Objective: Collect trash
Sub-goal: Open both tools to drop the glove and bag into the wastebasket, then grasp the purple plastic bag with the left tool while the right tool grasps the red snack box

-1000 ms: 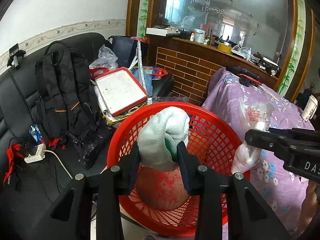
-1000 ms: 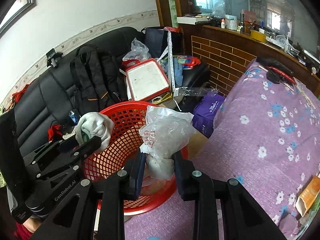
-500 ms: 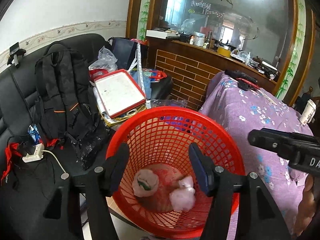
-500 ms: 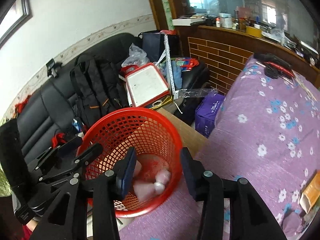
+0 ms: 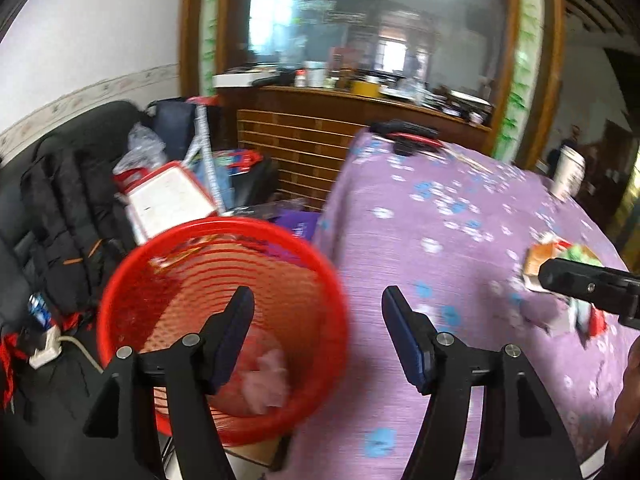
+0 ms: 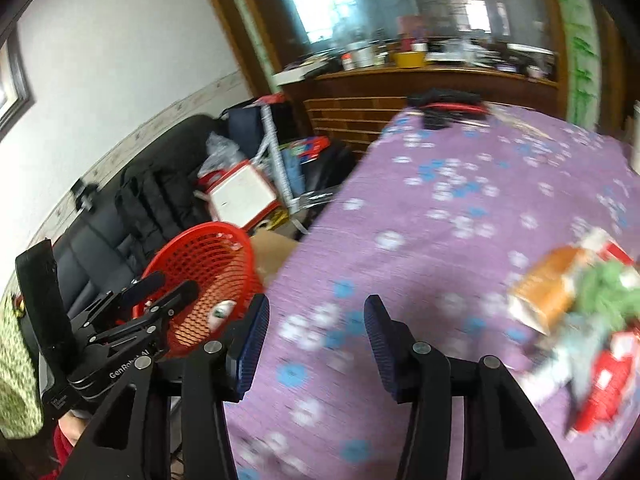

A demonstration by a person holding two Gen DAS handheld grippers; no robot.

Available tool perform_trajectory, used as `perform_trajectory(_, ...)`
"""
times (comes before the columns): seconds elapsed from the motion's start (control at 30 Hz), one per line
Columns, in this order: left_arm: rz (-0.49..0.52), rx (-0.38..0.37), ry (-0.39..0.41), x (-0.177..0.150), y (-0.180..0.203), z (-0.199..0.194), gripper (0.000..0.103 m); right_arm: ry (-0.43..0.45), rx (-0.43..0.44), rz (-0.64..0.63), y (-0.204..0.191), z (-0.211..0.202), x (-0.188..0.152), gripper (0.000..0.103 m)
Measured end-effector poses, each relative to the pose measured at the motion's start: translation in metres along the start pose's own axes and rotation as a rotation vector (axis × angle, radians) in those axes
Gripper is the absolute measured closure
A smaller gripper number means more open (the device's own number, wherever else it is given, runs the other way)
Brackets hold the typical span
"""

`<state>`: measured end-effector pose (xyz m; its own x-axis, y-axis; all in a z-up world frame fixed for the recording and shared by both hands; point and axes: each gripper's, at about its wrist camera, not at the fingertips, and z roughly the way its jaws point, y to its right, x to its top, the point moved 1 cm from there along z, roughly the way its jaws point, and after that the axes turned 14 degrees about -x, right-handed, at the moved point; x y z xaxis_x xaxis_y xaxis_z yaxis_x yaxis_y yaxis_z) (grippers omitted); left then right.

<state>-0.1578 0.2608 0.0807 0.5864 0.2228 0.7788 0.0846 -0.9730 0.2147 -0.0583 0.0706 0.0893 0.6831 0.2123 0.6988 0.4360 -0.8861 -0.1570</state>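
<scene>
Basket (image 5: 224, 240) — red mesh — holds pale crumpled trash (image 5: 266, 376).

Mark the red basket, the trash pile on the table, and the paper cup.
red basket (image 5: 328, 264): left wrist view, right rim.
trash pile (image 6: 560, 296): right wrist view, orange wrapper.
paper cup (image 5: 568, 172): left wrist view, side wall.

The round red plastic lattice basket (image 5: 224, 236) looks glossy and holds crumpled whitish plastic bags (image 5: 266, 376). Beside the basket, the purple flowered cloth table cover (image 5: 432, 240) is matt and finely woven. Behind the basket, the black sofa (image 6: 100, 232) has a leathery sheen, and the brown wooden counter (image 5: 320, 100) looks polished.
</scene>
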Motion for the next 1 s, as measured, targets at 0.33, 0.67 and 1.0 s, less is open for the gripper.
perform_trajectory(0.33, 0.161, -0.242, -0.158, -0.002, 0.122, 0.048, 0.034, 0.042, -0.143, 0.262, 0.15, -0.054, -0.034, 0.049)
perform_trajectory(0.67, 0.314, -0.299, -0.272, -0.017, 0.205, 0.107, 0.034, 0.047, -0.185, 0.41, 0.225, -0.068, -0.062, 0.049)
perform_trajectory(1.0, 0.287, -0.373, -0.268, -0.012, 0.199, 0.144, 0.034, -0.02, -0.146, 0.478, 0.25, -0.04, -0.079, 0.049)
